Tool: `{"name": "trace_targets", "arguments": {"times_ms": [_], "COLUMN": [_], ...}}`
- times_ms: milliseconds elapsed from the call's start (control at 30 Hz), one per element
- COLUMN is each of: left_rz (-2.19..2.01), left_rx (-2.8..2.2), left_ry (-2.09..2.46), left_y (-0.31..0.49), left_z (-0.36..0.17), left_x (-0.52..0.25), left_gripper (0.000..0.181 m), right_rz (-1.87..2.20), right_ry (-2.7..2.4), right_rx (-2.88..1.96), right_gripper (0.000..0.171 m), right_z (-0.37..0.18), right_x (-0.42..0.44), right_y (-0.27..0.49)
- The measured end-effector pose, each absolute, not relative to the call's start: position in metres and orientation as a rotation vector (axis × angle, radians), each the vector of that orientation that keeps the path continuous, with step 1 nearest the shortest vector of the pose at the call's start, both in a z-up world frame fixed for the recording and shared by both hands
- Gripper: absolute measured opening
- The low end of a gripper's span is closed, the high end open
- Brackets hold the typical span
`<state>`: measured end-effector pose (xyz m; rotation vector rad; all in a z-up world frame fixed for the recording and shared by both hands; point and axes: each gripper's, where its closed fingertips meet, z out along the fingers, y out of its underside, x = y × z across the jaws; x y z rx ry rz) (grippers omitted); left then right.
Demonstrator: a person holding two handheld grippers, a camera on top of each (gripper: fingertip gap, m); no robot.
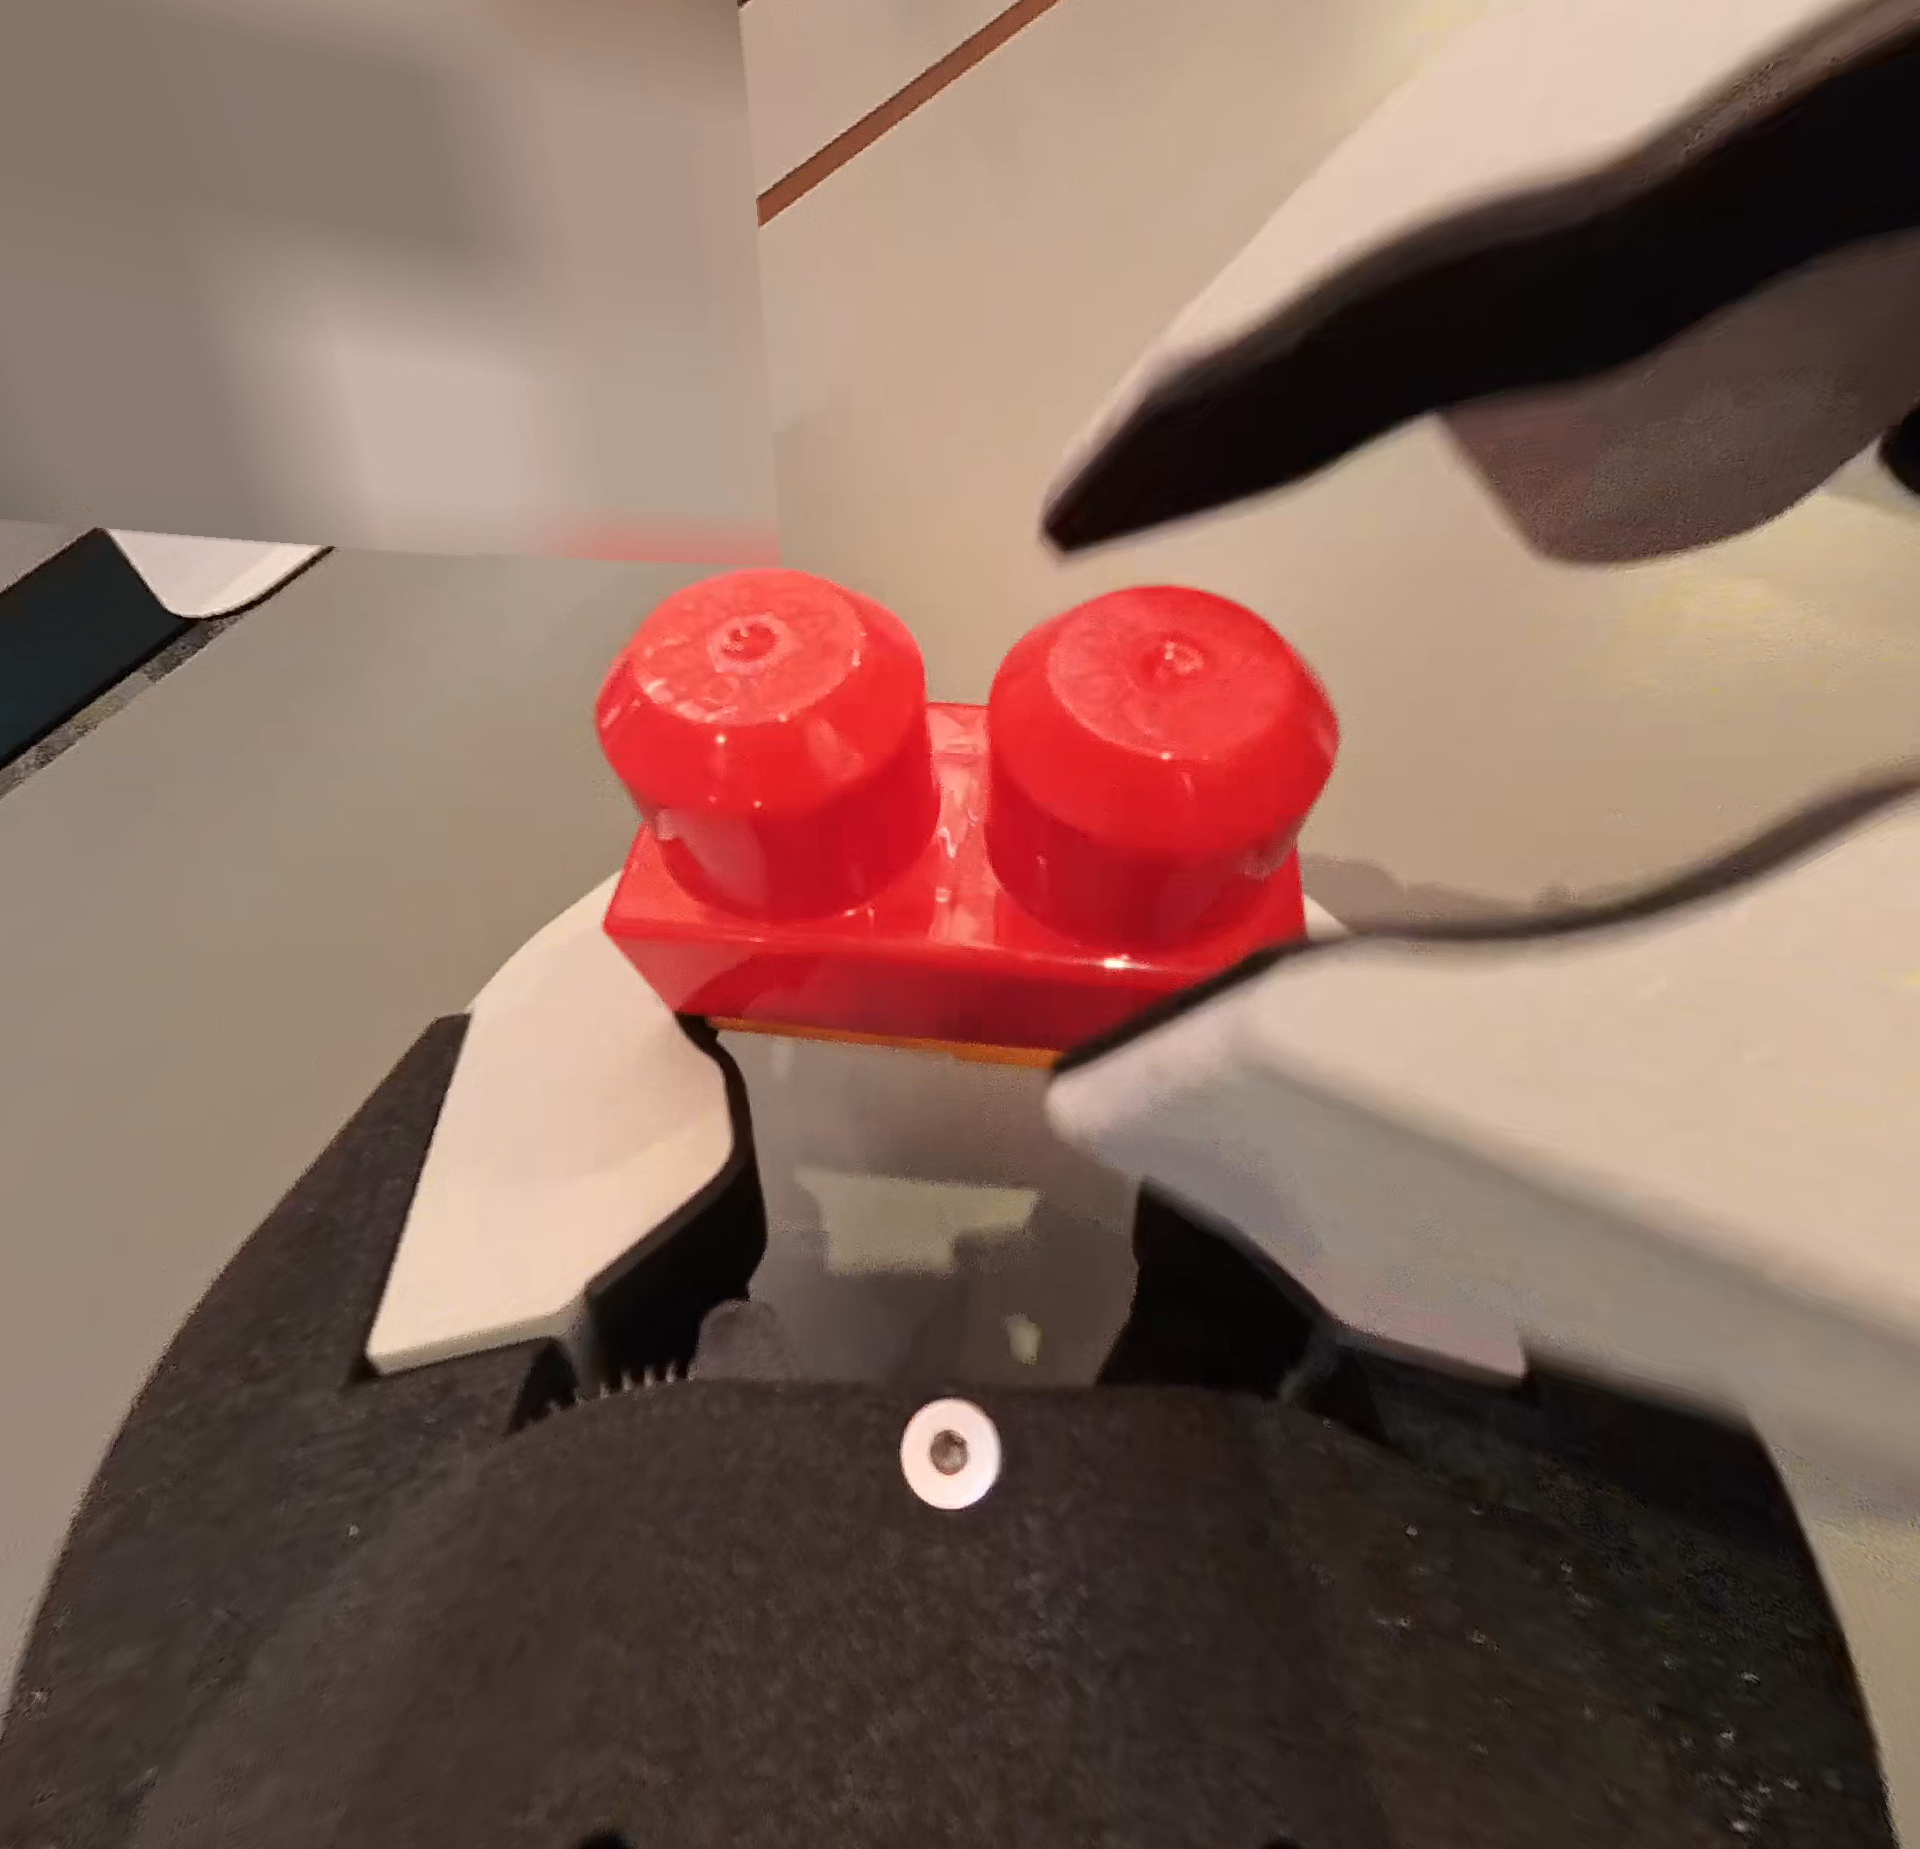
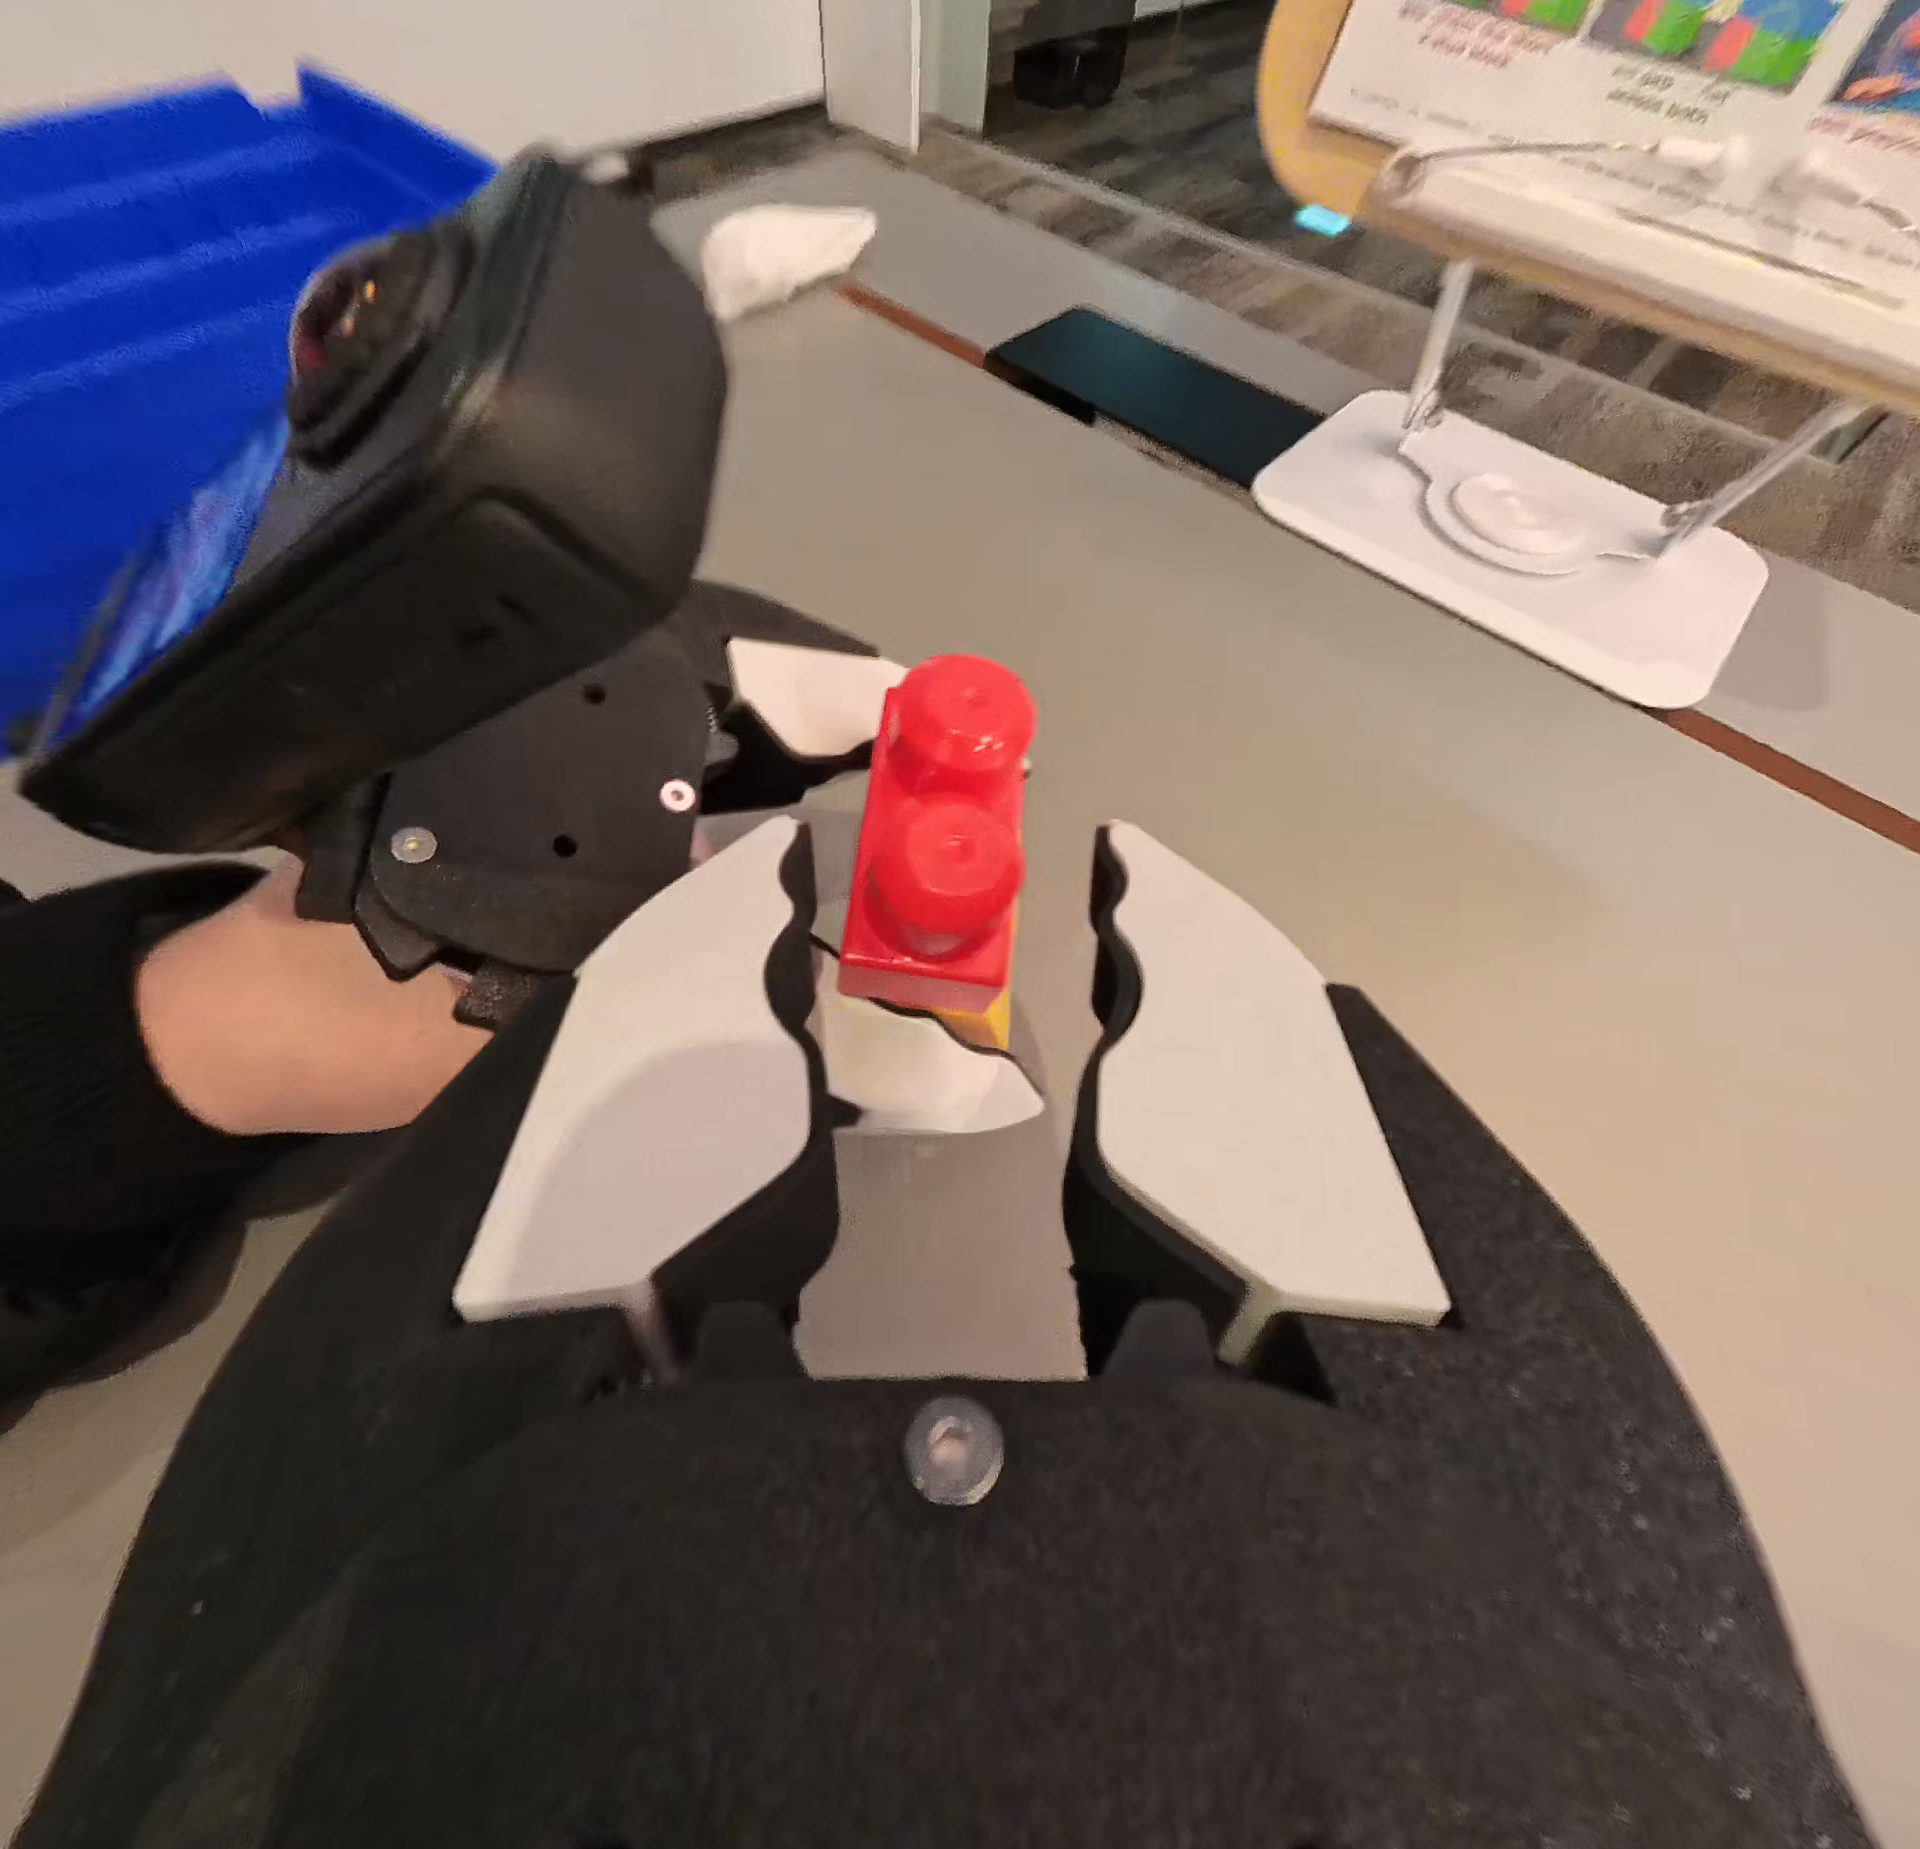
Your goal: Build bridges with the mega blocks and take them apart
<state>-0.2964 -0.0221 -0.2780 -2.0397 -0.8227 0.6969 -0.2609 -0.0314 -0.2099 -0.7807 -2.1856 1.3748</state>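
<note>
A red two-stud block (image 1: 966,812) sits on top of a yellow block (image 1: 883,1039), of which only a thin strip shows. My left gripper (image 1: 966,1020) is shut on the yellow block at its two ends, just under the red one. In the right wrist view its fingers (image 2: 810,703) reach in from the left around the stack, with the red block (image 2: 940,864) above the yellow block (image 2: 992,1020). My right gripper (image 2: 951,843) is open and straddles the red block from above. Its left finger is close to the block and its right finger stands apart. It also shows in the left wrist view (image 1: 1049,807).
A grey table (image 2: 1247,812) has a brown-trimmed far edge. A blue bin (image 2: 156,241) stands at the left. Behind are a white cloth (image 2: 779,241), a flat black device (image 2: 1143,397) and a white stand (image 2: 1507,542) with a picture card. A hand (image 2: 281,999) holds the left gripper. About 8 centimeters separates my left fingertips from my right.
</note>
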Motion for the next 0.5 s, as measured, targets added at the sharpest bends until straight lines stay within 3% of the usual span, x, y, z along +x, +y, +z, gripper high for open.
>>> {"name": "trace_targets", "arguments": {"times_ms": [33,233,300,400,500], "left_rz": [0.688,0.703,0.72,0.733,0.722], "left_rx": [-2.03,-1.992,-1.978,-1.958,-1.967], "left_ry": [-0.821,-0.686,-0.625,-0.562,-0.526], "left_y": [-0.022,-0.007,0.0,0.007,0.013], "left_z": [-0.277,-0.26,-0.253,-0.244,-0.244], "left_x": [-0.296,-0.285,-0.279,-0.272,-0.266], "left_gripper": [0.089,0.089,0.09,0.09,0.09], "right_rz": [1.424,1.832,1.989,2.206,2.345], "right_ry": [-2.157,-2.336,-2.494,-2.668,-2.748], "right_rx": [-0.798,-1.075,-1.16,-1.315,-1.436], "right_gripper": [0.05,0.063,0.089,0.113,0.12], "right_z": [-0.202,-0.194,-0.203,-0.212,-0.215], "right_x": [-0.262,-0.257,-0.247,-0.227,-0.214], "right_y": [-0.025,0.006,0.007,0.004,-0.004]}}
